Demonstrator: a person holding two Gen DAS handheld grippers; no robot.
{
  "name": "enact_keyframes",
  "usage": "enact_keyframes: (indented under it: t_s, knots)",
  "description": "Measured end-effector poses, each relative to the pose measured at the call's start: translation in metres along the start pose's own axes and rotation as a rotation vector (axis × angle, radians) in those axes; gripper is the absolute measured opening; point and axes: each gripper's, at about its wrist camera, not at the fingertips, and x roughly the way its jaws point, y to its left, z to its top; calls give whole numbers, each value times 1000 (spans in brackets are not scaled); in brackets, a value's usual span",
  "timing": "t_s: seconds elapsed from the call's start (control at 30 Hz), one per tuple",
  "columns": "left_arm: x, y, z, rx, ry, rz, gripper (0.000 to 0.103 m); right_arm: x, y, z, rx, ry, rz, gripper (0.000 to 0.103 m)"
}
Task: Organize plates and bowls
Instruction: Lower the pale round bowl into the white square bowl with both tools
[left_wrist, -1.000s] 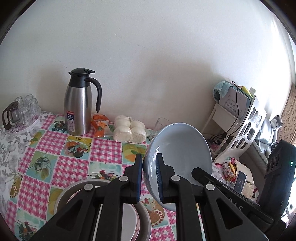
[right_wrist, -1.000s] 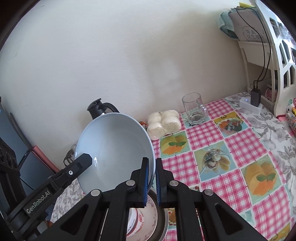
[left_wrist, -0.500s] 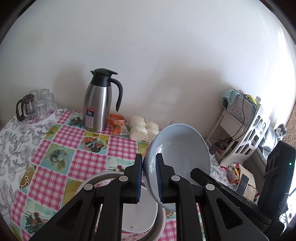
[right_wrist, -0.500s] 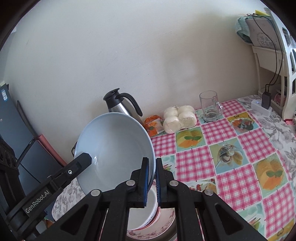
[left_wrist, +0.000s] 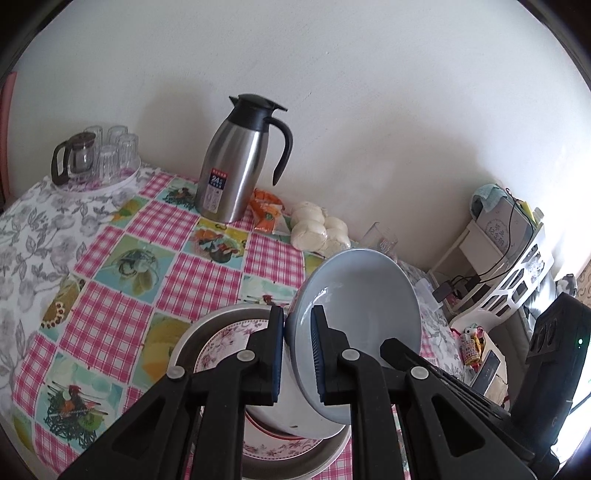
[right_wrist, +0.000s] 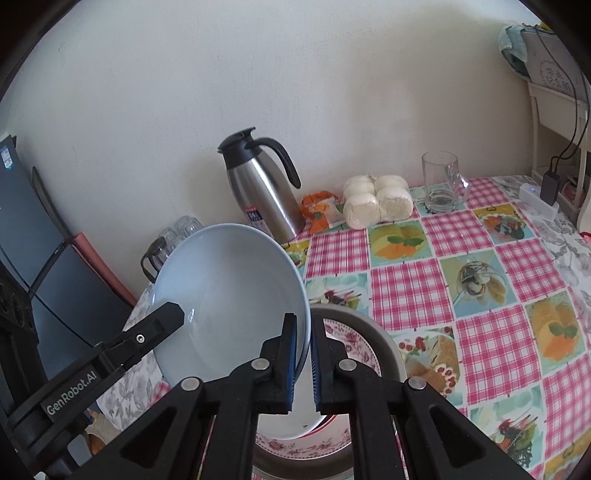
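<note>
A light blue bowl (left_wrist: 362, 317) hangs tilted on edge above a stack of dishes, held by both grippers. My left gripper (left_wrist: 297, 321) is shut on its left rim. At the opposite rim my right gripper (right_wrist: 303, 325) is shut on the same bowl (right_wrist: 229, 295). The left gripper's finger (right_wrist: 162, 321) shows in the right wrist view against the bowl's far side. Below sits a metal basin (left_wrist: 192, 332) with a floral plate (left_wrist: 225, 336) and a white bowl (left_wrist: 295, 417) in it. The bowl and my fingers hide much of this stack.
On the checked tablecloth by the wall stand a steel thermos jug (left_wrist: 236, 170), an orange packet (left_wrist: 267, 210), wrapped white buns (left_wrist: 321, 229) and a glass mug (right_wrist: 441, 184). A tray of glasses (left_wrist: 96, 158) is at the far left. A white shelf (left_wrist: 509, 236) stands beyond the table's right edge.
Both grippers have carried the blue bowl leftward and lower. The jug and buns have slid right in both views, and the dish stack shows more fully beneath the bowl.
</note>
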Motion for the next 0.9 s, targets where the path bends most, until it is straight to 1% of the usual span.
enact_keyframes:
  t_s: [0.27,0.5,0.63,0.73,0.83,0.9]
  knots:
    - [20,5,-6,-17,73,22,15,21,-9,-8,17,75,-24,8]
    - [29,10,-8,-43,111,33,15,34,-14,-13,30,128,-31,8]
    - [33,14,-9,-63,131,46,15,41,-12,-15,17,153,-40,11]
    - [37,18,-10,-80,149,57,15,46,-10,-16,5,166,-50,11]
    - [37,21,-10,-92,145,50,14,47,-10,-15,0,163,-54,11]
    - [35,21,-10,-93,139,59,14,45,-8,-14,-14,150,-62,11]
